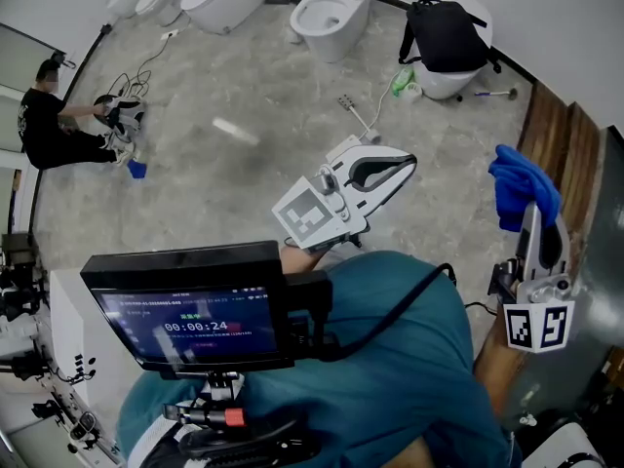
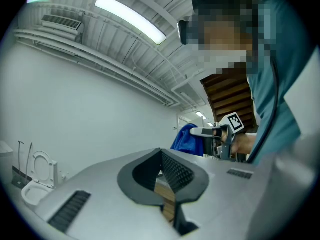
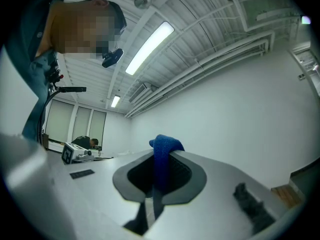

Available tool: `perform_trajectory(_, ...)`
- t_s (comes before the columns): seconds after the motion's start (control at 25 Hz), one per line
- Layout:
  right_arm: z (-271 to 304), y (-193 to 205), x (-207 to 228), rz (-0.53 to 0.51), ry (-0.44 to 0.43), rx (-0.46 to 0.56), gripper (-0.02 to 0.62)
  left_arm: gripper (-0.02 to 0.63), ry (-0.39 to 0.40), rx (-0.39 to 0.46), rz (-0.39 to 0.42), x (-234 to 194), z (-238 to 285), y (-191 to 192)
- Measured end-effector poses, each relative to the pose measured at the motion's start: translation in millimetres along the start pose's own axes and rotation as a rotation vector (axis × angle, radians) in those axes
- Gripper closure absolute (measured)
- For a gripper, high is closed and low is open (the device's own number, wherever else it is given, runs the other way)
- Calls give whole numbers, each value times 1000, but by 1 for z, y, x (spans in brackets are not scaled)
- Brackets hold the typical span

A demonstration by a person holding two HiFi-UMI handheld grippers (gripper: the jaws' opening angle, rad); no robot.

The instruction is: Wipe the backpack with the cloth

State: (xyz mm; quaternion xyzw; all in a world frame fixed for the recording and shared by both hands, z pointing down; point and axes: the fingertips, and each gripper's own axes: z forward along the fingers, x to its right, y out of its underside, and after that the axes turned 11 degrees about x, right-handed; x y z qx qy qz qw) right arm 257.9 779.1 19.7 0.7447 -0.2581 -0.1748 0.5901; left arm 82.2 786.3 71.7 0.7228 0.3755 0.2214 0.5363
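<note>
The black backpack (image 1: 447,32) rests on a white toilet (image 1: 458,78) far across the floor, well away from both grippers. My right gripper (image 1: 534,213) points upward at the right edge, shut on the blue cloth (image 1: 522,185), which bunches over its tips. In the right gripper view the cloth (image 3: 163,149) hangs down between the jaws of that gripper (image 3: 160,158). My left gripper (image 1: 408,164) is held up mid-frame with its jaws together and nothing in them. In the left gripper view, beyond my left gripper (image 2: 161,151), the cloth (image 2: 187,139) shows in the distance.
Several more toilets (image 1: 331,13) line the far wall. A person (image 1: 44,120) sits on the floor at the left among cables. A green spray bottle (image 1: 402,81) lies by the backpack's toilet. Wooden panels (image 1: 551,130) stand at the right. A monitor (image 1: 190,310) sits below me.
</note>
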Motion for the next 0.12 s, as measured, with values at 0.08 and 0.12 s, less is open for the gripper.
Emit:
perform_trajectory(0.08,-5,0,-3,-2,-5,2,574,601,-5,0,4,5,-5,0)
perform_trajectory(0.12,-8,-1,-5,-3,-8,4,574,601,-7,0,5,8,-7,1)
